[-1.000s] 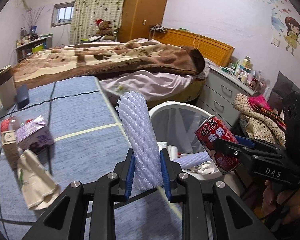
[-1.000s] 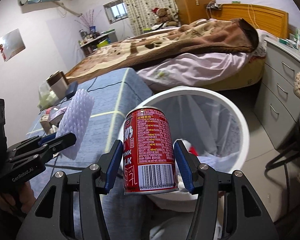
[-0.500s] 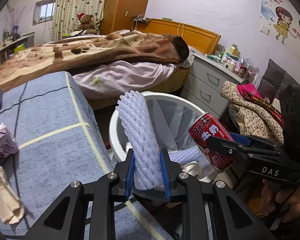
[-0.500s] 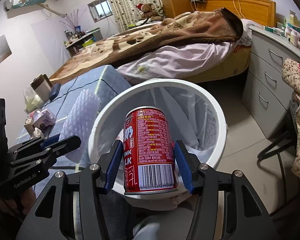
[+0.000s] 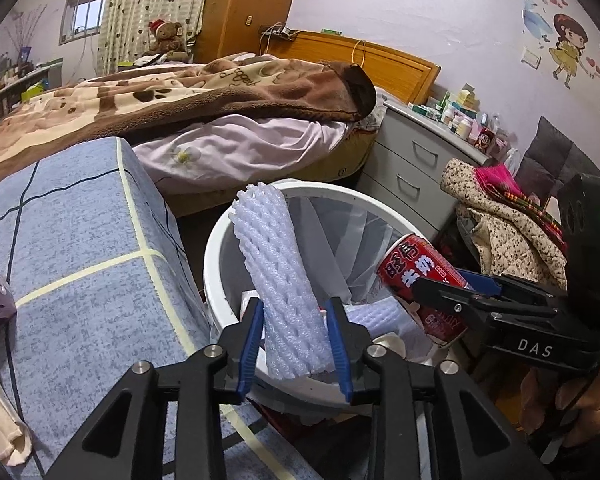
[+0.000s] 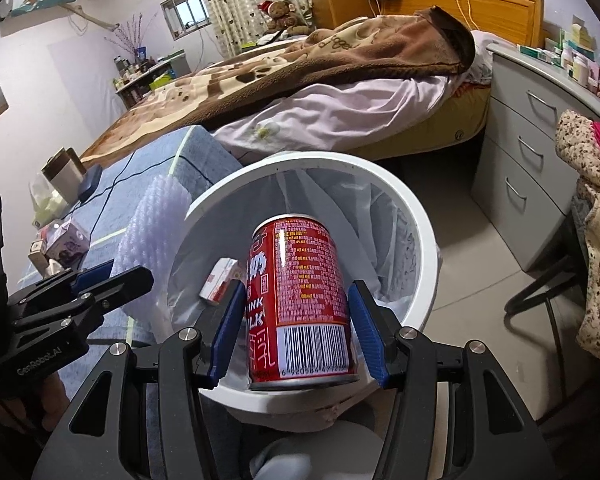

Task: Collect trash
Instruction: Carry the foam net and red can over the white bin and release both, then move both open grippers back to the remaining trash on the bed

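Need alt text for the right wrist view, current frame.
The right gripper holds a red drink can upright in its jaws over a white lined trash bin with some rubbish inside. At left, the left gripper holds a white foam net sleeve beside the bin's rim; a bed lies behind.

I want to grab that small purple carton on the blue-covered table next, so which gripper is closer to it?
Left. The left gripper, shut on the foam net, sits at the bin edge beside the table holding the purple carton. The right gripper, holding the red can, is farther over.
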